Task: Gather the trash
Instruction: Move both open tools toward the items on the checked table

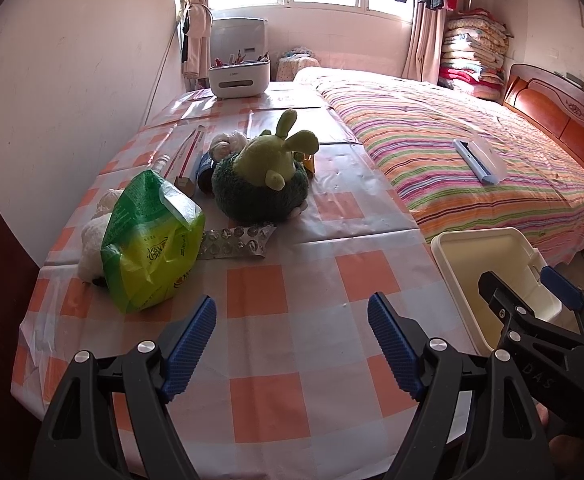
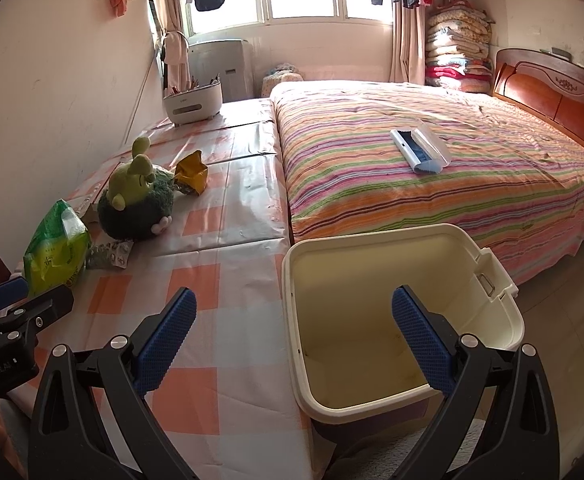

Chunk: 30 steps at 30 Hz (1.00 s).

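A cream bin [image 2: 492, 276] is standing open and empty at the edge of a table [image 1: 292, 280] covered in an orange-and-white checked cloth. Away from the bin, on the far left of the cloth, a green bag [image 1: 148, 248] is lying against a strip of pill foil [image 1: 236, 242]. Beyond the foil, farther from the bin, a green plush toy [image 1: 264, 176] is sitting beside a crumpled yellow wrapper [image 2: 192, 174]. The left gripper [image 1: 292, 348] is hovering over bare cloth, fingers spread wide, gripping nothing. The right gripper [image 2: 294, 340] is hanging over the bin's near rim, equally wide and empty.
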Tool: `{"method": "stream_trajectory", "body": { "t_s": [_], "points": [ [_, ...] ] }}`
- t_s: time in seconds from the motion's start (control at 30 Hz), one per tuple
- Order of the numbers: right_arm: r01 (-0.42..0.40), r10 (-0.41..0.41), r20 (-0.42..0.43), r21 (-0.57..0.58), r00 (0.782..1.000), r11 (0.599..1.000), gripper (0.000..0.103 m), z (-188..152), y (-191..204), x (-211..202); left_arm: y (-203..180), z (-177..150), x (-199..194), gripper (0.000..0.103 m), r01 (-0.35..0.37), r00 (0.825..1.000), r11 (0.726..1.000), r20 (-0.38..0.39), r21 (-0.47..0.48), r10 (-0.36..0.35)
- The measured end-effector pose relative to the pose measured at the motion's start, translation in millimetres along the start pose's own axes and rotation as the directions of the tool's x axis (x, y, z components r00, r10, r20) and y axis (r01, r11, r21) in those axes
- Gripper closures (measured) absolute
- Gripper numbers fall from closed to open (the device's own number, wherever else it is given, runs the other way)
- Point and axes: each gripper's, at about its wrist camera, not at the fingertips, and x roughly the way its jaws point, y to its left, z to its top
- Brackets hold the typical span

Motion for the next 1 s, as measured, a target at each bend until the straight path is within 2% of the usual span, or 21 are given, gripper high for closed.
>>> {"method": "stream_trajectory", "body": {
  "t_s": [1.0],
  "points": [
    [-0.018,0.018,-0.023,-0.001,1.000,1.000,0.006,-2.5,1.6,5.6,-6.7,-2.5,1.2,0.027,-0.012,1.000,1.000,-0.013,0.022,0.012]
  ]
}}
